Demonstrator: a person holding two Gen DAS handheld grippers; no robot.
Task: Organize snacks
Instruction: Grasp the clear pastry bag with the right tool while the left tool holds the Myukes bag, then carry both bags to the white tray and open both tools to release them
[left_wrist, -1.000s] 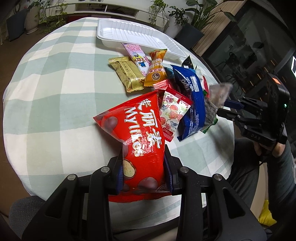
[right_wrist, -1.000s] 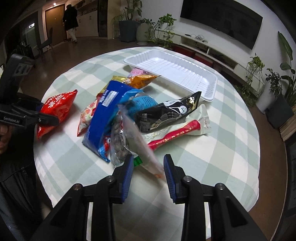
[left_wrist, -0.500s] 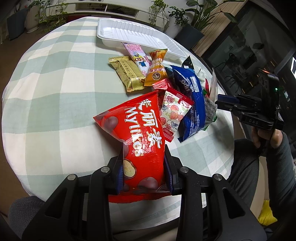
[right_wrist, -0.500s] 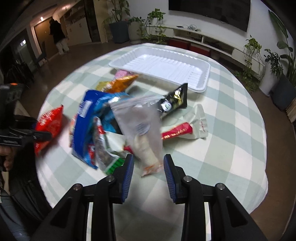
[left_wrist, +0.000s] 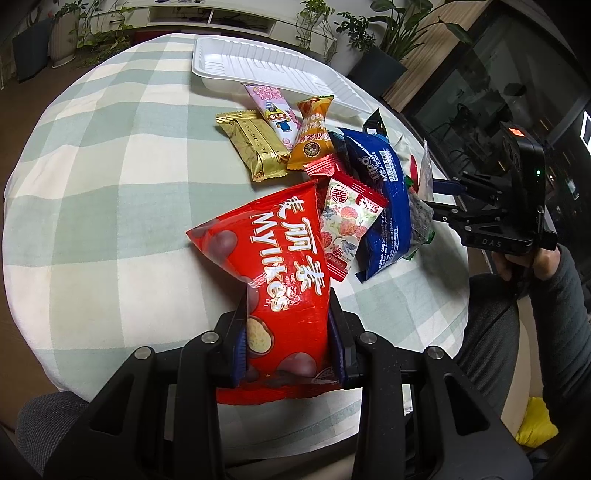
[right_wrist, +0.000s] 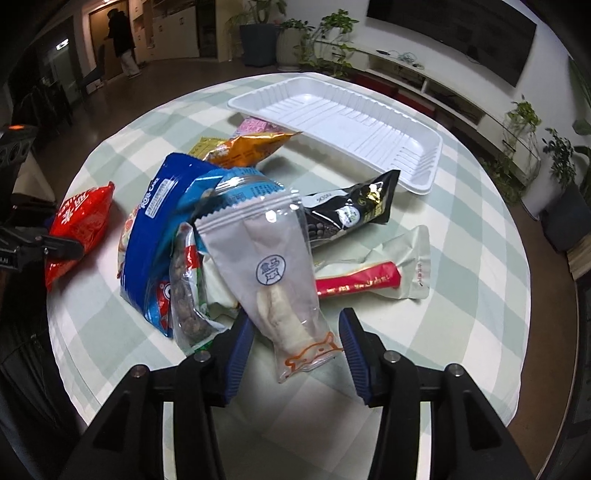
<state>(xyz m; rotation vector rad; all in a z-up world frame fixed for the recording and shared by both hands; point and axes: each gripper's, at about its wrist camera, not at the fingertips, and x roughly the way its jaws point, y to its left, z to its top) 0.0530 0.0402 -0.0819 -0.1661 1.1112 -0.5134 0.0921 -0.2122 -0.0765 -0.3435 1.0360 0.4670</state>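
My left gripper (left_wrist: 286, 341) is shut on a red Mylikes bag (left_wrist: 275, 254) at the table's near edge; the bag also shows in the right wrist view (right_wrist: 79, 225). My right gripper (right_wrist: 297, 345) is open, its blue pads either side of a clear pouch (right_wrist: 275, 273) that stands tilted between them, not clamped. In the left wrist view the right gripper (left_wrist: 430, 201) sits at the pile's right side by that pouch (left_wrist: 424, 177). A white tray (right_wrist: 343, 122) lies empty at the far side, also visible in the left wrist view (left_wrist: 269, 70).
A pile of snacks covers the checked tablecloth (left_wrist: 92, 166): blue bag (right_wrist: 155, 229), black packet (right_wrist: 347, 218), white-and-red packet (right_wrist: 373, 273), orange packet (left_wrist: 312, 134), gold packet (left_wrist: 255, 146), pink bar (left_wrist: 273, 109). A person stands far off (right_wrist: 120, 40). Plants and a TV shelf ring the room.
My right gripper's jaws have widened and the clear pouch has turned flat-on between them. The right gripper shifted slightly. My left gripper and the red bag have not moved.
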